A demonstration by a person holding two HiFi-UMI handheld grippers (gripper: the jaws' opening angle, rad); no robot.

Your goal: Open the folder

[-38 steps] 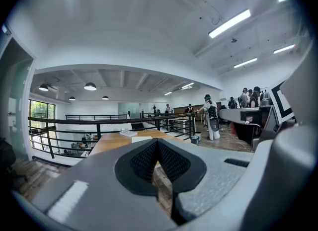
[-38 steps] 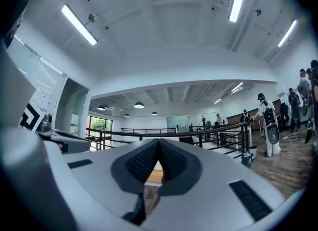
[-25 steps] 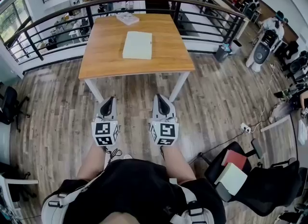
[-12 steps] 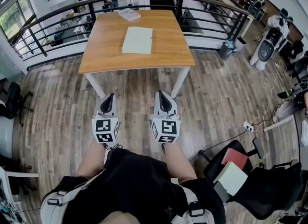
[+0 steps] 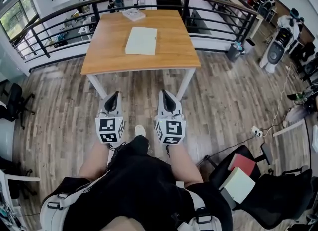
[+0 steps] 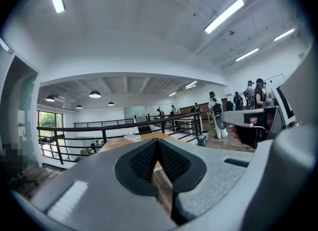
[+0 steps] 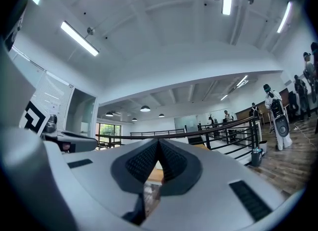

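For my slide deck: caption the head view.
Left gripper and right gripper, both shut and empty, short of the wooden table bearing the closed folder.

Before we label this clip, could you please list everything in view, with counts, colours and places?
table: one, light wood top, white legs, ahead of the person
folder: one, pale cream, lying closed mid-table
stack of papers: one, white, at the table's far edge
railing: one, black, behind and beside the table
bin: one, grey, right of the table
chairs: two, black, left edge and lower right
books: two, red and white, on the lower-right chair
floor: wood planks
shoe: one, white, between the grippers
left gripper: grey, fingers together, empty
right gripper: grey, fingers together, empty
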